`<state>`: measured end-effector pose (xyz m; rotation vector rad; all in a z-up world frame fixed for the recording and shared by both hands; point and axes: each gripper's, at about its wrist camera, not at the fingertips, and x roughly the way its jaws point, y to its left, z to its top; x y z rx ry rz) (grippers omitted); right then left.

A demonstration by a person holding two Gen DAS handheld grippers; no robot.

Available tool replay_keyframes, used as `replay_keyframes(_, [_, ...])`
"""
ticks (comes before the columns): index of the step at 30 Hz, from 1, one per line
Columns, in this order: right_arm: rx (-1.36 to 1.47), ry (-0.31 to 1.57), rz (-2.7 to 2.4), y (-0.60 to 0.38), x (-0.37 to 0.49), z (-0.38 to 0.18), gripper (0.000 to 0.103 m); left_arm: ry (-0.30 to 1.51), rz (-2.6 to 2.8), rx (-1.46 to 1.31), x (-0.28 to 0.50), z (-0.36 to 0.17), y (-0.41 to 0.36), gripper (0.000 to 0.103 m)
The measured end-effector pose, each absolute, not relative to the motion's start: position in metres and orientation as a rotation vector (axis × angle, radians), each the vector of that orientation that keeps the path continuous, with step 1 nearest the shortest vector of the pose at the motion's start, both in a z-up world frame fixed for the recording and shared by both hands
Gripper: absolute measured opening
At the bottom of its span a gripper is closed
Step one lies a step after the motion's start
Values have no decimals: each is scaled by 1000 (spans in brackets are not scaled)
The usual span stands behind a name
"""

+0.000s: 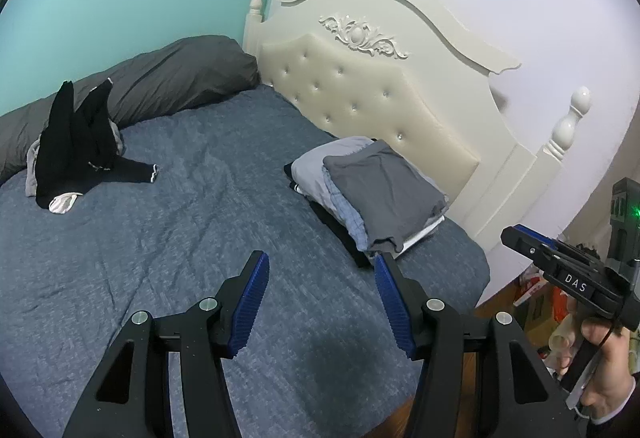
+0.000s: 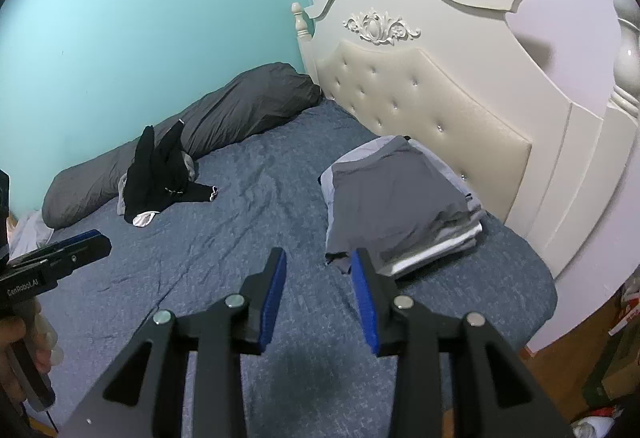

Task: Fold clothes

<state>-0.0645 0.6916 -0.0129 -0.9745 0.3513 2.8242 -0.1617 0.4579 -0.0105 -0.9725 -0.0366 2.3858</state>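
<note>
Stack of folded clothes (image 2: 400, 205) sits just ahead and right of my right claw (image 2: 320, 270), parked by the headboard (image 2: 440, 85) so the bedspread (image 1: 192, 238) stays free for folding; both claws gape empty, left claw (image 1: 320, 274) wider, and the unfolded black pile (image 1: 76, 145) waits well off to the far left

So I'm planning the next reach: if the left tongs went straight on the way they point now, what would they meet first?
Probably the bare blue bedspread, left of the folded stack. The left tongs are open and empty; depth is unclear.
</note>
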Motion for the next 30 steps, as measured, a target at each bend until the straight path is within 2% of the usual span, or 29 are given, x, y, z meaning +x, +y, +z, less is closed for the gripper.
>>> replay_keyframes(2, [-964,347,2827,690,-60,-12,40,-34,2390,-963,-156,-10,456,65])
replay_keyframes(3, [-954,341,2828,689,-57,-11,50,-28,2395,-957,-154,-10,455,65])
replay_keyframes(5, [-932,345,2830,686,-51,-10,62,-20,2400,-948,-150,-10,453,65])
replay_keyframes(10, [-918,344,2843,678,-39,-10,65,-8,2405,-944,-142,-11,448,65])
replay_keyframes(12, [-920,339,2843,674,-36,-12,70,-2,2410,-944,-139,-12,446,66])
replay_keyframes(13, [-922,336,2844,673,-35,-12,71,-3,2415,-940,-137,-12,444,68])
replay_keyframes(15, [-921,336,2846,670,-32,-14,72,-6,2426,-931,-134,-12,440,82])
replay_keyframes(28, [-961,345,2849,652,-20,-21,87,21,2449,-912,-117,-11,424,91])
replay_keyframes(30, [-965,346,2848,650,-19,-22,90,17,2450,-912,-115,-11,421,96])
